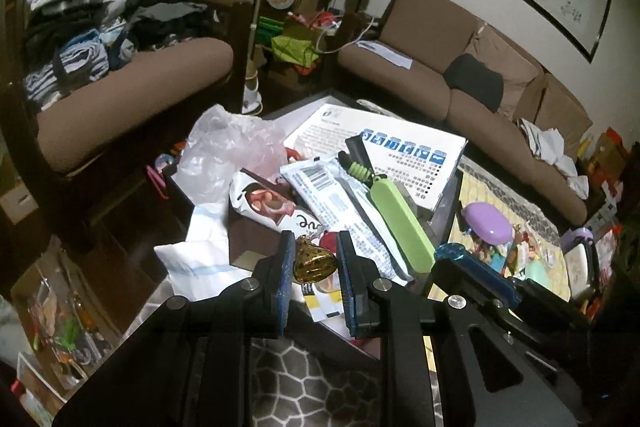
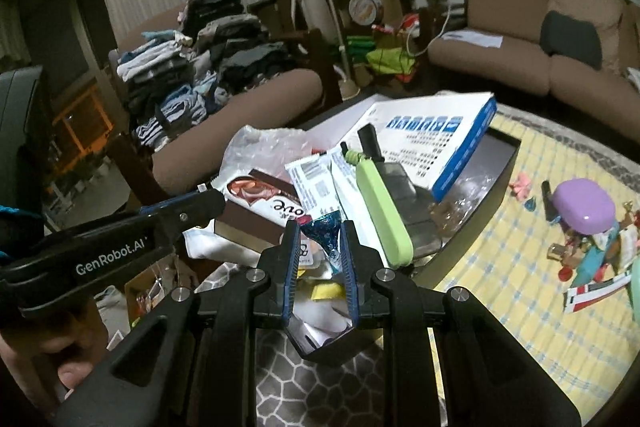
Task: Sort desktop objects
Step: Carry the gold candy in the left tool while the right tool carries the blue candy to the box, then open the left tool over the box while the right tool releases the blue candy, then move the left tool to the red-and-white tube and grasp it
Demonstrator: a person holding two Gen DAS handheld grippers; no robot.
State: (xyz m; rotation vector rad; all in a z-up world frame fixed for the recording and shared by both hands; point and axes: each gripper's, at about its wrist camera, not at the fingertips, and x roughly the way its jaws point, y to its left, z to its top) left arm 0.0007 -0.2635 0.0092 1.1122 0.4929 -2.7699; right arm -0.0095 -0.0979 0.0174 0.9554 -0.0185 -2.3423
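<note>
The dark open box (image 2: 502, 163) on the table holds a white-and-blue carton (image 2: 436, 135), a green case (image 2: 380, 211), white packets (image 1: 340, 199) and a chocolate wrapper (image 2: 260, 197). The left gripper (image 1: 314, 259) is clamped on a gold foil candy (image 1: 314, 263) above the box's near edge. The right gripper (image 2: 320, 247) is clamped on a blue foil candy (image 2: 325, 233) over the same clutter.
</note>
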